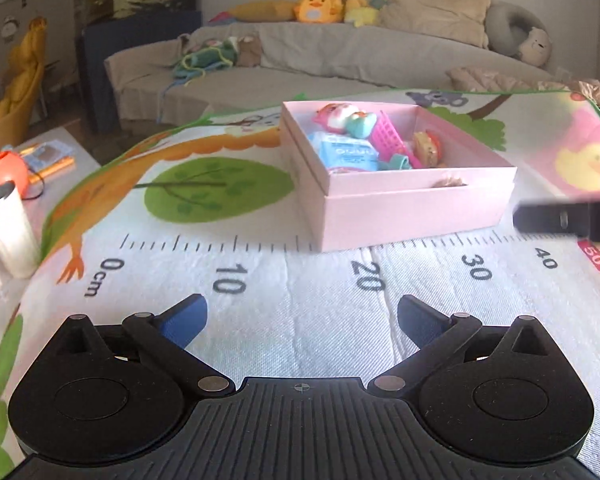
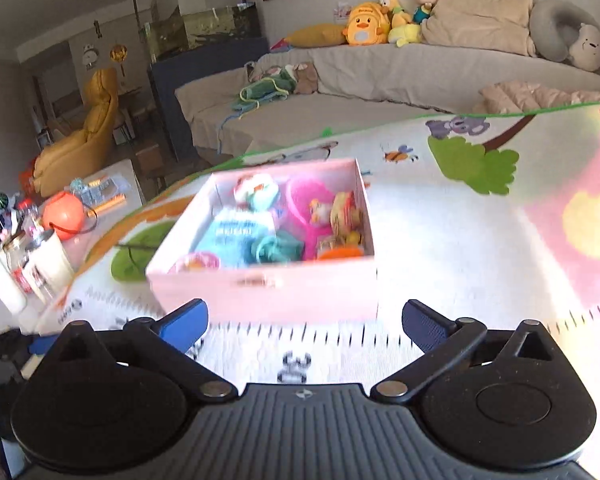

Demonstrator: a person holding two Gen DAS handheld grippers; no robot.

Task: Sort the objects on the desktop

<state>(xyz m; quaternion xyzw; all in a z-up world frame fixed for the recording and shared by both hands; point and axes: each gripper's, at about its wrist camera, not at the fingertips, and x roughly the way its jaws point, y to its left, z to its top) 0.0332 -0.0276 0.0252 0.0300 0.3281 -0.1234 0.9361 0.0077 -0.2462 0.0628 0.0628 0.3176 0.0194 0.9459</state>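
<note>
Now | pink box (image 1: 412,208) open-topped | toys piled inside | on mat (image 1: 260,340)

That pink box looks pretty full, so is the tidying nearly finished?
Mostly, it seems. The pink box already holds several small toys, among them a pink basket and a blue packet. Nothing is in hand: the left gripper and right gripper are both open and empty. No loose items show on the mat near the box, so little appears left, at least within view.
</note>
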